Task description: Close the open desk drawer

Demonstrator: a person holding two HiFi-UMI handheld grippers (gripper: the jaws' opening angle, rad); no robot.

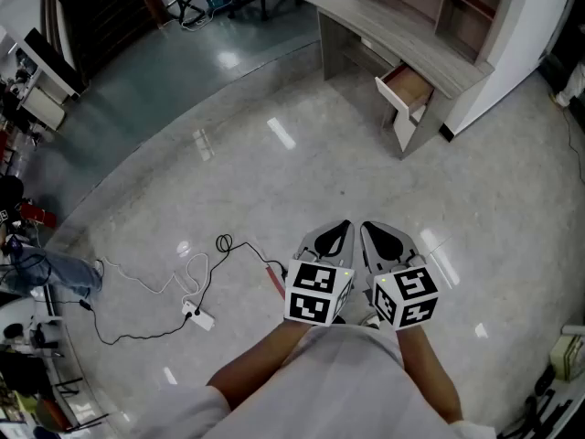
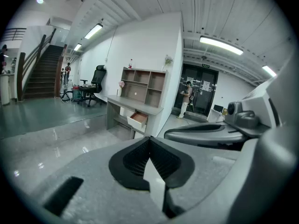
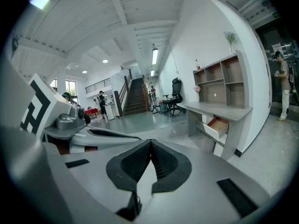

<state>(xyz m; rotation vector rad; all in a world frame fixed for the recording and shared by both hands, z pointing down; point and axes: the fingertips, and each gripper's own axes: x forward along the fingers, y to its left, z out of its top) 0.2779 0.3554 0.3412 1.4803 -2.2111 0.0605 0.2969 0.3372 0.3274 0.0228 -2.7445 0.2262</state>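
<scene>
We see both tools low in the head view, side by side and nearly touching, at the ends of the person's forearms. The left hand-held gripper point(image 1: 340, 229) has its black ribbed jaws together. In its own view the tips meet with nothing between them. The right hand-held gripper point(image 1: 373, 230) is the same, jaws together and empty in its own view. Each carries a black-and-white marker cube at the rear. Both tilt slightly down over the glossy grey floor point(image 1: 274, 181).

The white-fronted drawer with a brown wooden inside point(image 1: 407, 88) is pulled out, open. It sticks out of the front of the pale grey wood-grain surface point(image 1: 393, 21), at the end near the white wall. That is upper right in the head view, well apart from both tools, with bare floor between. In the left gripper view we see the drawer point(image 2: 138, 119) beyond the jaw tips, slightly left. In the right gripper view it point(image 3: 218, 125) sits off to the right.

A brown-and-grey open shelf unit point(image 2: 142, 85) stands on the surface. A black office chair point(image 2: 97, 78) is past the surface's far end, and a dark staircase point(image 2: 42, 73) is further left. A white power strip with a black cable point(image 1: 201, 318) lies on the floor left of the tools. A person point(image 2: 187, 99) stands by the dark glass doors.
</scene>
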